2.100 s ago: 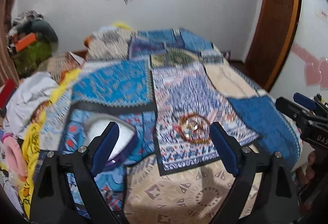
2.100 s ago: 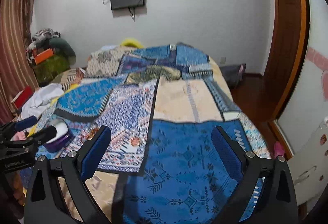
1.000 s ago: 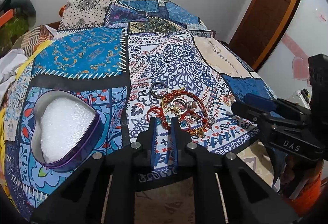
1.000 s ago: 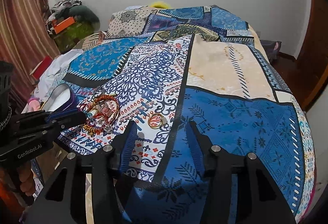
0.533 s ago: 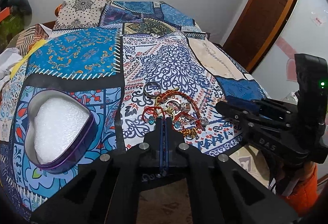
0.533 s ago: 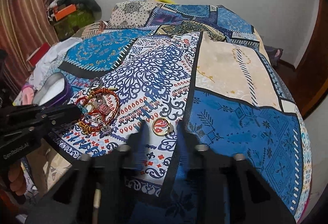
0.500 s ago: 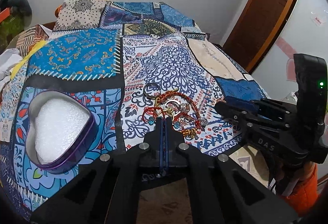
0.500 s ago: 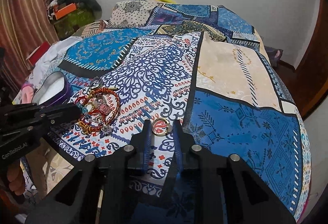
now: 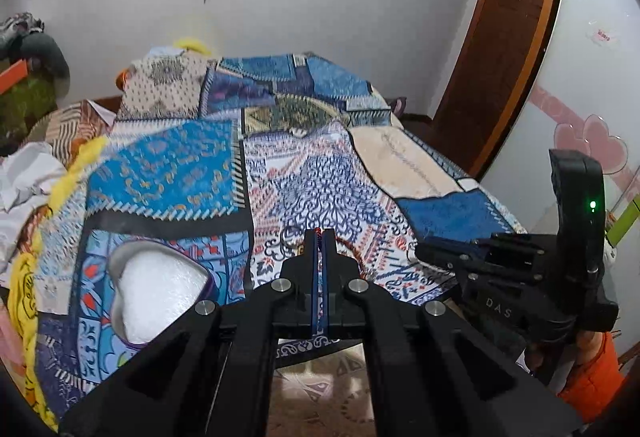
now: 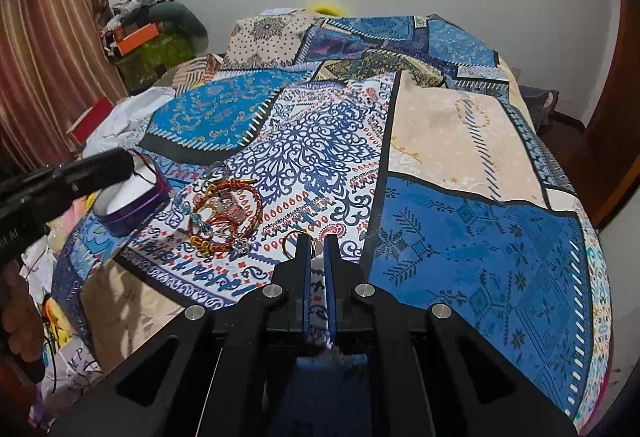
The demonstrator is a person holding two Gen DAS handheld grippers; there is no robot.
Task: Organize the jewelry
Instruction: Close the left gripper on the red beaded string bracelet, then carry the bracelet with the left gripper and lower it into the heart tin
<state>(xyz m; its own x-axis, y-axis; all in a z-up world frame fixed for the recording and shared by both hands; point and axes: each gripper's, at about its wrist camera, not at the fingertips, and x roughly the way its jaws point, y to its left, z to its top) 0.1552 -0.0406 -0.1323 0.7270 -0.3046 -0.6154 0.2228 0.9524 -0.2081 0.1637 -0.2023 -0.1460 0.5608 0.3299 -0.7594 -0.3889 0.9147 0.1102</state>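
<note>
A heart-shaped purple tin (image 9: 160, 289) with white foam sits on the patchwork bedspread; it also shows in the right wrist view (image 10: 132, 201). My left gripper (image 9: 319, 233) is shut on a thin red thread bracelet (image 10: 146, 167) and holds it raised, close to the tin. A pile of red and gold bracelets and rings (image 10: 226, 215) lies on the cloth. My right gripper (image 10: 316, 241) is shut on a gold ring (image 10: 294, 243), lifted just above the cloth to the right of the pile.
The bed's front edge (image 10: 168, 293) drops off just before the grippers. Clothes and boxes (image 10: 148, 33) are piled at the far left by a curtain. A wooden door (image 9: 496, 49) stands at the right.
My left gripper has lifted away from the pile with the red thread bracelet and moved toward the tin. My right gripper has closed on the gold ring and raised it slightly.
</note>
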